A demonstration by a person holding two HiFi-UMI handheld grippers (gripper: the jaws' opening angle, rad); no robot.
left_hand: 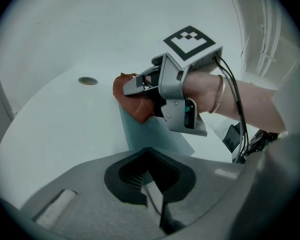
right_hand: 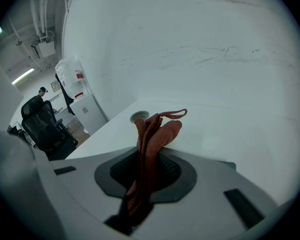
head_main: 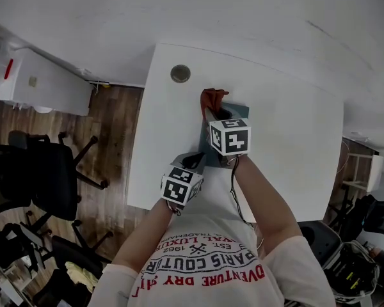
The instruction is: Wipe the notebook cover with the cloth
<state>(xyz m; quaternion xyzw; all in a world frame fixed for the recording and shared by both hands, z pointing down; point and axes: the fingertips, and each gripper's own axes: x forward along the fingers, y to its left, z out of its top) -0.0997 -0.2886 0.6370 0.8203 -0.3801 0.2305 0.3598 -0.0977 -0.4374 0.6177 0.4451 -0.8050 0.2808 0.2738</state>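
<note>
A blue-grey notebook (head_main: 240, 111) lies on the white table (head_main: 294, 139) in front of me. In the left gripper view the notebook (left_hand: 150, 136) runs down into the jaws. My left gripper (head_main: 195, 161) (left_hand: 152, 184) sits at its near corner, shut on the thin edge. My right gripper (head_main: 215, 111) (left_hand: 140, 86) (right_hand: 145, 169) is over the notebook's far end, shut on a rust-red cloth (head_main: 213, 97) (left_hand: 132, 100) (right_hand: 152, 136). The cloth bunches out past the jaw tips, and a loop of it sticks up. Much of the cover is hidden under the right gripper.
A round metal grommet (head_main: 180, 73) (left_hand: 87, 80) (right_hand: 139, 116) is set in the table beyond the cloth. Black office chairs (head_main: 45, 178) and a white cabinet (head_main: 45, 82) stand on the wooden floor to the left. The table's left edge is close to the left gripper.
</note>
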